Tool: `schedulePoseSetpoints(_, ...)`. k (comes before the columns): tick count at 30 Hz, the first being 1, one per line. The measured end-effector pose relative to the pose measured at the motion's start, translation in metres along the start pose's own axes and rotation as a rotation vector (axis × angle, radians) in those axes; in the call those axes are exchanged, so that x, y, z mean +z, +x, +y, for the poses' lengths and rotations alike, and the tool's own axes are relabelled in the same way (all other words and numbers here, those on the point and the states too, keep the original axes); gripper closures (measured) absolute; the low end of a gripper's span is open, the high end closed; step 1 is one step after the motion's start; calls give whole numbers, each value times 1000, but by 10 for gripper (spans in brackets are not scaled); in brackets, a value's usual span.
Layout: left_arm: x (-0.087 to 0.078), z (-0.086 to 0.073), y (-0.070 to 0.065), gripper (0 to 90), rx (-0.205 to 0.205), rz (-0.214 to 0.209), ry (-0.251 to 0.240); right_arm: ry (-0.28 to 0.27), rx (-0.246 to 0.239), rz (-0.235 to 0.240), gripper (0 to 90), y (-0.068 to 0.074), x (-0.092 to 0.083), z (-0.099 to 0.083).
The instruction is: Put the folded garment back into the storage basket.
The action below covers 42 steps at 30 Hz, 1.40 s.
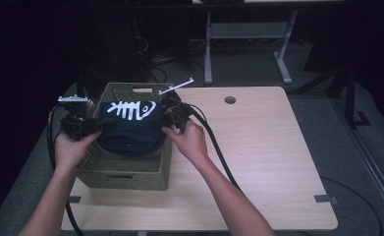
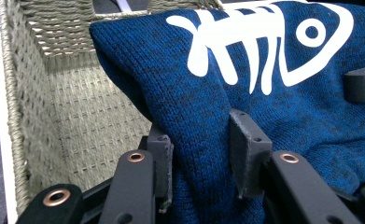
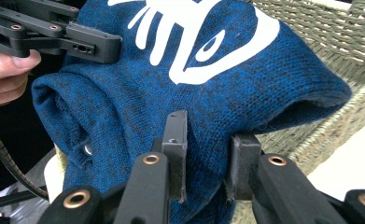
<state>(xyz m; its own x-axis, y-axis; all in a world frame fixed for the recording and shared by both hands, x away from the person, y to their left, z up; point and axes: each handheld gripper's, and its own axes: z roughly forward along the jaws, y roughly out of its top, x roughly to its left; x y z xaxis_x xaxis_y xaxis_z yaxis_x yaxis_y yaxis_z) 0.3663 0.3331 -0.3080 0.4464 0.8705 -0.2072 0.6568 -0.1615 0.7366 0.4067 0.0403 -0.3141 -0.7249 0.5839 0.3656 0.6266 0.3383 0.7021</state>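
Note:
A folded dark blue knit sweater (image 1: 130, 130) with a white fish-skeleton print hangs over the opening of a green woven basket (image 1: 125, 174) at the table's left. My left gripper (image 1: 95, 127) is shut on the sweater's left edge, with a fold of knit (image 2: 201, 140) pinched between its pads. My right gripper (image 1: 166, 118) is shut on the right edge, and the fabric (image 3: 208, 116) bunches between its jaws. The left gripper view also takes in a jaw of the right gripper (image 2: 362, 83). The left gripper (image 3: 77, 39) and the hand holding it appear at the top left of the right gripper view.
The basket's inner wall (image 2: 77, 116) is bare on its left side. A thin white rod (image 1: 177, 87) pokes out over the basket's far right corner. The wooden table (image 1: 258, 147) has a round hole (image 1: 230, 100) near its back edge. A desk frame (image 1: 248, 34) stands behind.

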Motion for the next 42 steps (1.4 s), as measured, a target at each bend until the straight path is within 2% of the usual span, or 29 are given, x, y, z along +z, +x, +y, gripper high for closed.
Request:
schedulePoseSetpoints(12,5,-6,6,623,19,32,27,10,-4,-4,720,0,15,-2)
schedulePoseSetpoints(22,9,-12,14,607,3,57,44,22,10,3,713,0,29,-5)
schedulePoseSetpoints(23,10,-14,16,604,-8,55,45,31,14,5,710,1,32,-6)
schedulePoseSetpoints(42,23,-25,22,589,-3,82,95,62,28,-9,703,-4,51,-15)
